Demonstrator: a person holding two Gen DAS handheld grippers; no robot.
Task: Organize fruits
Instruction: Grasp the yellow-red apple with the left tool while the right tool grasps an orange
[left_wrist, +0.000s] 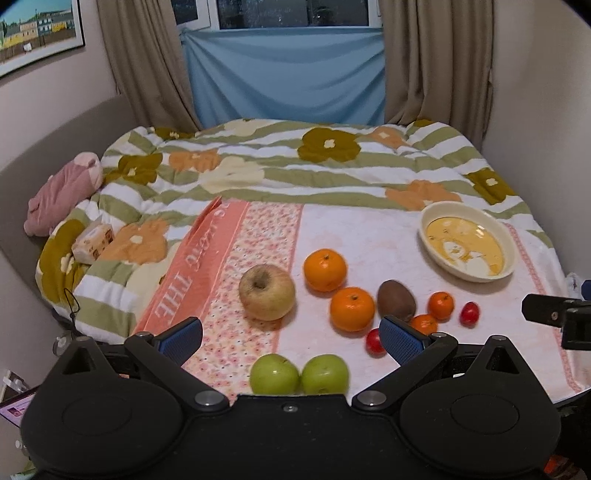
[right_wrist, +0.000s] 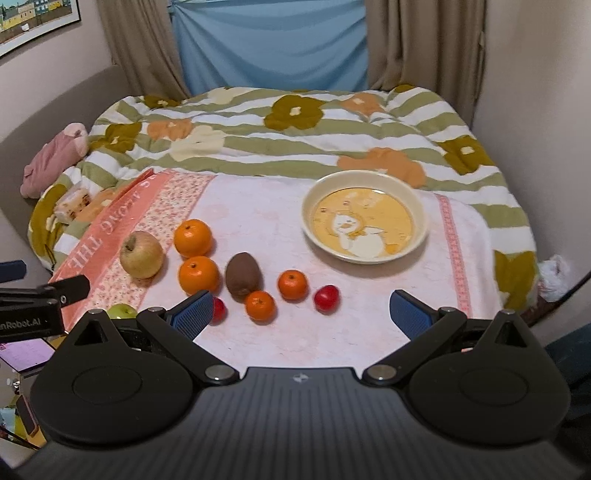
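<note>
Fruit lies on a pink towel (left_wrist: 347, 232) spread over a bed. In the left wrist view I see a yellowish apple (left_wrist: 266, 292), two oranges (left_wrist: 325, 270) (left_wrist: 352, 308), a brown kiwi (left_wrist: 396, 300), two small mandarins (left_wrist: 440, 305) (left_wrist: 424, 324), two red cherry tomatoes (left_wrist: 470, 313) (left_wrist: 374, 341) and two green apples (left_wrist: 274, 373) (left_wrist: 325, 373). A cream bowl (left_wrist: 508, 246) with a yellow duck picture sits empty at the right. My left gripper (left_wrist: 291, 338) is open above the green apples. My right gripper (right_wrist: 301, 314) is open, short of the bowl (right_wrist: 419, 218), with nothing between its fingers.
A flowered green-striped duvet (left_wrist: 295, 166) covers the bed behind the towel. A pink plush toy (left_wrist: 62, 192) and a tissue pack (left_wrist: 92, 240) lie at the left. Walls close both sides; curtains and a blue cloth (left_wrist: 284, 77) hang at the back.
</note>
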